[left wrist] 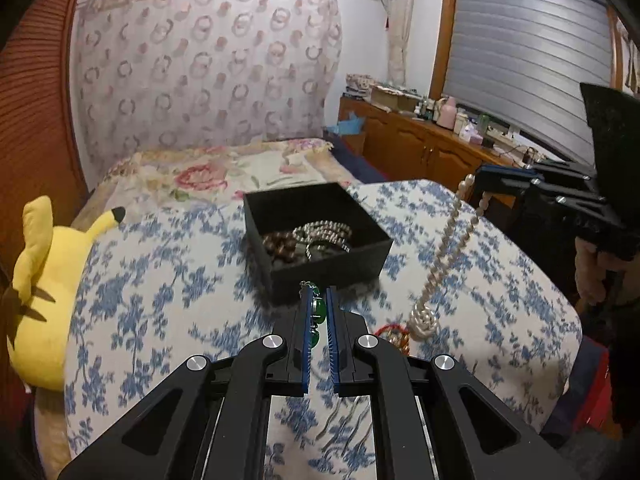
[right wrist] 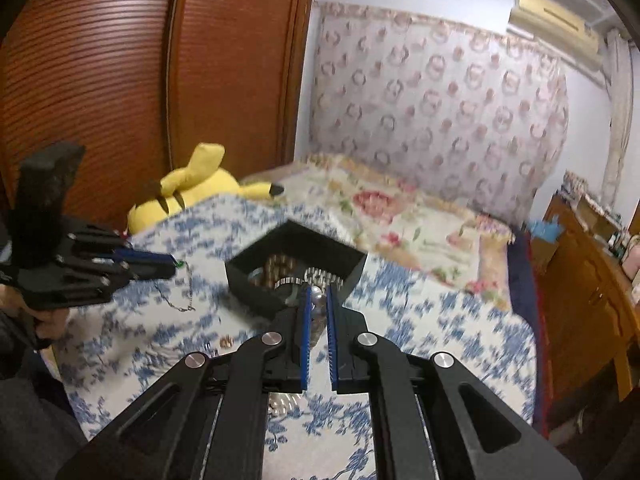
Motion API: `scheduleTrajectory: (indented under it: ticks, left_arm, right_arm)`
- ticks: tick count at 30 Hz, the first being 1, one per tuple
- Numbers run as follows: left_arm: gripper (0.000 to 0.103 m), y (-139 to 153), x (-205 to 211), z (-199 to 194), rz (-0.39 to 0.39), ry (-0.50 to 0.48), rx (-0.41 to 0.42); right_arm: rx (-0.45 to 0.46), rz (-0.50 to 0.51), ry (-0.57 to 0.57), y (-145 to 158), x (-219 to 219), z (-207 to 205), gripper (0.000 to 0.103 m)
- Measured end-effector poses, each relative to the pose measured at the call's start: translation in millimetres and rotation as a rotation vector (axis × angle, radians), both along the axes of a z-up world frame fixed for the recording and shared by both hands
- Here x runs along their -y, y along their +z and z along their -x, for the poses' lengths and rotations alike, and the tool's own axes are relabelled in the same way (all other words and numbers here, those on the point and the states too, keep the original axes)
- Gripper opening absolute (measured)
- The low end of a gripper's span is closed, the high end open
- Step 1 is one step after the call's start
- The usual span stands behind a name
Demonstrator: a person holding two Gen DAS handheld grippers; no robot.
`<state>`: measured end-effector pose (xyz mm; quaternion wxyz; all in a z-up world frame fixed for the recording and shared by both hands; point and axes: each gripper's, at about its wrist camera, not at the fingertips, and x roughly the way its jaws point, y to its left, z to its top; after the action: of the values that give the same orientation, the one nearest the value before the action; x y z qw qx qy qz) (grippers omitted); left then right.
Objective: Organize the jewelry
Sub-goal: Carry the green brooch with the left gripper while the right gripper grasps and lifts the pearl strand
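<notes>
Left gripper (left wrist: 319,304): nearest me in its own view, just short of the black box; I have its jaws clamped on a green-stone piece (left wrist: 317,307), and the right wrist view shows its thin chain (right wrist: 176,300) trailing from the tips onto the cloth.
Right gripper (right wrist: 318,296): also just before the box's near wall; I hold it pinched on the pearl strand (left wrist: 444,252), of which a bead shows between the pads.
Pearl strand: hangs from my right tips, right of the box, and its lower end sits coiled on the blue-flowered cloth (left wrist: 160,280).
Red-and-gold piece (left wrist: 394,334): on the cloth beside that coil, nearer than the box; what it is I cannot tell.
Small gold item (right wrist: 226,342): loose on the cloth, on the near side of the box.
Black box (left wrist: 316,232): open-topped, mid-cloth, already holding brown beads and a silvery bead string.
Yellow plush toy (left wrist: 44,292): left of the box, off the cloth's edge.
Bed and cabinet: well beyond the box.
Step in hand, as I judge it: carrying both pieces to the box.
Doing it well: I should raise the pearls until the coil clears the cloth, move over the opening, lower so the strand pools inside, and only then release; the chain likewise must clear the near wall before I let go.
Risk: a tail draped over the rim could drag the strand back out.
</notes>
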<state>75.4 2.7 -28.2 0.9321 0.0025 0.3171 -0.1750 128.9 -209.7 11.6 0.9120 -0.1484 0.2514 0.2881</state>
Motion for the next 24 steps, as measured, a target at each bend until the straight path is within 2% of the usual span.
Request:
scheduleTrajectory:
  ticks: [6, 14, 24]
  left_arm:
    - [0.006, 15, 5, -6, 0.003, -0.01, 0.027]
    - [0.006, 32, 5, -21, 0.012, -0.013, 0.048]
    - [0.006, 45, 10, -49, 0.018, -0.022, 0.054]
  right_arm:
    - [0.071, -0.015, -0.002, 32, 1, 3, 0.008]
    - [0.134, -0.026, -0.007, 59, -2, -4, 0.008]
    - [0.199, -0.043, -0.02, 92, -11, -28, 0.008]
